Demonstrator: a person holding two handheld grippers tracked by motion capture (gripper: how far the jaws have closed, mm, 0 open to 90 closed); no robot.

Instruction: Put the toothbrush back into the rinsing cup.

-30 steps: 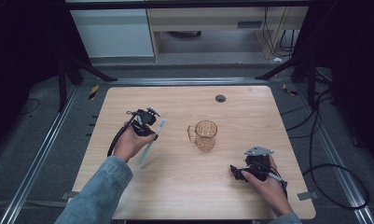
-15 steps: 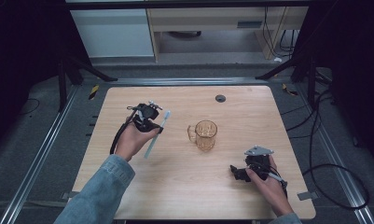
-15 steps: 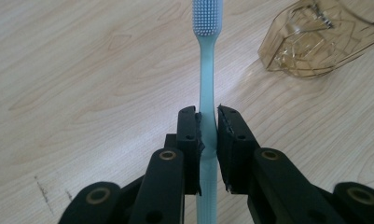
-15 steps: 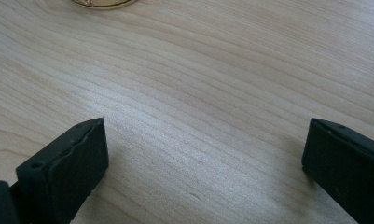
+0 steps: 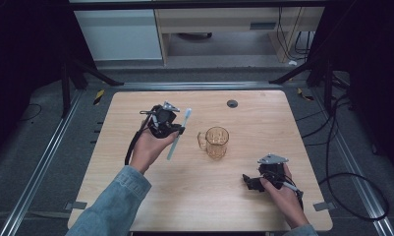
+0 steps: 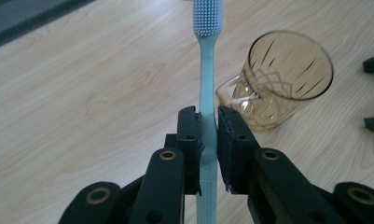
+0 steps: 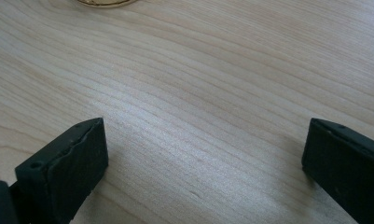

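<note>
Just left of the glass mug (image 5: 217,141), your left tongs (image 5: 177,130) clamp the toothbrush (image 5: 179,133), bristles pointing away; right tongs (image 5: 250,182) gape empty.

The toothbrush (image 6: 207,70) is pale blue-green, its bristles a lighter blue-white. The mug (image 6: 280,77) is clear amber glass cut with a diamond pattern. The table (image 5: 135,113) is light wood with fine wavy grain. Both claws are black. The sleeve (image 5: 111,206) is faded denim blue.
</note>
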